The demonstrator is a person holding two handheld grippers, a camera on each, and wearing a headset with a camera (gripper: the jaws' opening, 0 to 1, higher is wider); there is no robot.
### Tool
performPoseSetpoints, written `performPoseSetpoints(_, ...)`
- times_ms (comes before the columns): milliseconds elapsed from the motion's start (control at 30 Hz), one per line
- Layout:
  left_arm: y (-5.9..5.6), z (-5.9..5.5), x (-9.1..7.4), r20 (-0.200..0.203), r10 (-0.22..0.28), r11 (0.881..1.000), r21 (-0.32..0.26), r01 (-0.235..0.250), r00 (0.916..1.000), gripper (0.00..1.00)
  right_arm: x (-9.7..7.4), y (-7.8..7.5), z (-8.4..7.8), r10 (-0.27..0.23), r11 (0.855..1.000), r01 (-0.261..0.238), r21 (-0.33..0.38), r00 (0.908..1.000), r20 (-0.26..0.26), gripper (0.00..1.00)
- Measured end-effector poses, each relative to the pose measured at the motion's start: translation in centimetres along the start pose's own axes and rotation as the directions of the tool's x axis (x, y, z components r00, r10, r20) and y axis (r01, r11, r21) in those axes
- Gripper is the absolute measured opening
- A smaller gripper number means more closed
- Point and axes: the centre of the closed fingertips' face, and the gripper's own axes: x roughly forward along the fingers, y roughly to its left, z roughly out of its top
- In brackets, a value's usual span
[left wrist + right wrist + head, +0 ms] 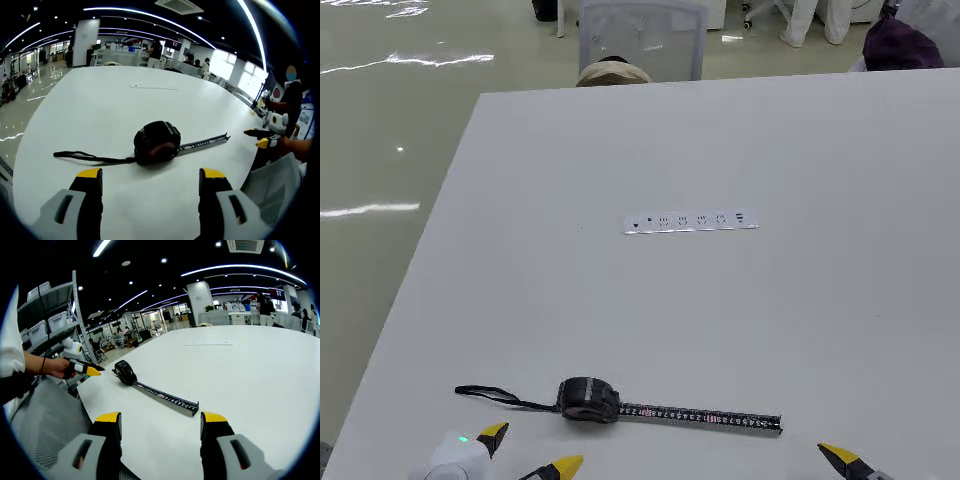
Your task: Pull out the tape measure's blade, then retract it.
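Legible writing: none. The blade [700,416] carries printed graduations, too small to read; the socket marks on the white power strip [691,222], far centre, are likewise unreadable.

The black tape measure [588,399] lies near the front edge of the white table [620,300], with its wrist strap [490,394] trailing left and its blade extended right, flat on the surface.

The left gripper [151,175] is held low, jaws spread and empty, facing the case. The right gripper [161,420], jaws also spread and empty, faces the blade's end, clear of it.
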Motion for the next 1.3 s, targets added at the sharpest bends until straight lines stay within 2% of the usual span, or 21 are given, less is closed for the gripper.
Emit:
performPoseSetpoints(467, -0.6, 0.5, 1.5, -0.004, 0.011, 1.000, -0.018, -0.011, 0.9999, 0.81, 0.3, 0.0, -0.1, 0.008, 1.000, -0.008, -0.005, 0.9999, -0.007, 0.64)
performPoseSetpoints(600, -0.7, 0.6, 1.9, -0.010, 0.021, 1.000, 0.007, -0.021, 0.9997, 0.81, 0.3, -0.1, 0.0, 0.008, 1.000, -0.008, -0.006, 0.9999, -0.006, 0.63)
performPoseSetpoints(1000, -1.1, 0.3, 2.8, -0.019, 0.024, 0.999, -0.021, -0.025, 0.9995, 0.81, 0.8, 0.0, -0.1, 0.016, 1.000, -0.016, -0.006, 0.9998, -0.009, 0.63)
performPoseSetpoints(1300, -1.7, 0.3, 3.6, -0.030, 0.028, 1.000, -0.007, -0.028, 0.9992, 0.81, 0.8, -0.3, 0.1, 0.020, 1.000, -0.020, -0.006, 0.9998, -0.002, 0.62)
